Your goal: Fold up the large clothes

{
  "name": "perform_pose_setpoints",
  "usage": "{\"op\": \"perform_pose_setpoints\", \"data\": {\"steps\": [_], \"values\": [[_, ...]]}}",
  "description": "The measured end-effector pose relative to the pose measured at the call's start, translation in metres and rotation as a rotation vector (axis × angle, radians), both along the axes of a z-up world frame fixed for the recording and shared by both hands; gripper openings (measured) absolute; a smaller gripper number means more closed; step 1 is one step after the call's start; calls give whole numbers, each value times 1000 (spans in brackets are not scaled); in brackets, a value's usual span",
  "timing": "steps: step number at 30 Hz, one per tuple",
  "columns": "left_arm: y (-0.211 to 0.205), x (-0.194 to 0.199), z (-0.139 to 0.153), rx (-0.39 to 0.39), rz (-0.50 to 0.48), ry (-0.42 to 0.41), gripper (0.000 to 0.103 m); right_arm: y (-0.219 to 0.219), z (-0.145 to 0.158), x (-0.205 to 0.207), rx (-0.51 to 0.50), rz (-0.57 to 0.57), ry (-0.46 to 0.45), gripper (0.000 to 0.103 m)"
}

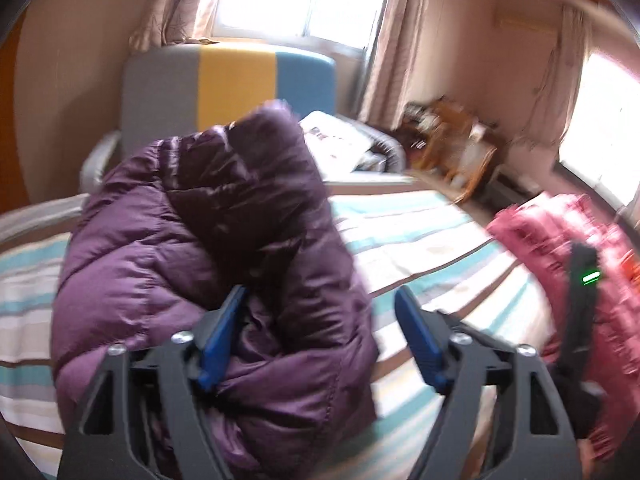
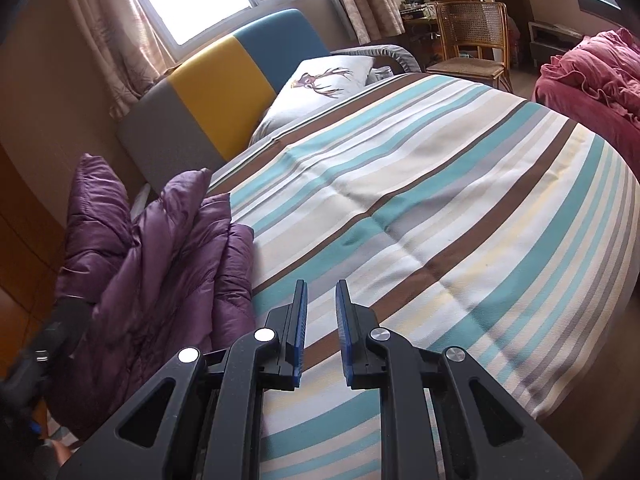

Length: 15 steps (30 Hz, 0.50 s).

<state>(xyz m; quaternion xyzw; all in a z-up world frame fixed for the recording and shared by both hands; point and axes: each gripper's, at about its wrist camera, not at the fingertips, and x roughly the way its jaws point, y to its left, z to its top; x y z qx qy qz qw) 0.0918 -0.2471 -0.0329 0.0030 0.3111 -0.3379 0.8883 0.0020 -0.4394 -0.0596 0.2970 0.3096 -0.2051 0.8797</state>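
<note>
A purple puffer jacket (image 1: 192,240) lies bunched in a heap on the striped bed (image 1: 432,248). In the left wrist view my left gripper (image 1: 320,304) is open wide, its left finger (image 1: 224,328) against the jacket and its right finger over the bedspread; it grips nothing. The right gripper's body (image 1: 580,312) shows at the right edge. In the right wrist view the jacket (image 2: 160,264) sits at the bed's left edge. My right gripper (image 2: 321,292) is slightly open and empty above the striped bedspread (image 2: 440,208), to the right of the jacket. The left gripper's body (image 2: 44,344) shows at the far left.
A grey, yellow and blue headboard (image 2: 224,96) and a pillow with a deer print (image 2: 320,84) stand at the bed's far end. A pink quilt (image 2: 592,76) lies to the right. A wicker chair (image 2: 472,40) and cluttered desk stand beyond.
</note>
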Motion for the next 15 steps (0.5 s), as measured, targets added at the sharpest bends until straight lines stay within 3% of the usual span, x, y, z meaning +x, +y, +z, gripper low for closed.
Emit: {"op": "perform_pose_setpoints", "data": {"steps": [4,7,12,15], "values": [[22,-14,22,-86,-25,22,82,4,7,-2,-20,12,-5,16],[56,-19,38,-160,22,-14,88,7,15,-5,-30,22,-17,16],[130,6,37,-170,257,-65,87,14,35,-7,-23,49,-75,16],[166,39,11,-110,401,-14,74,29,55,2,-30,119,-115,16]]}}
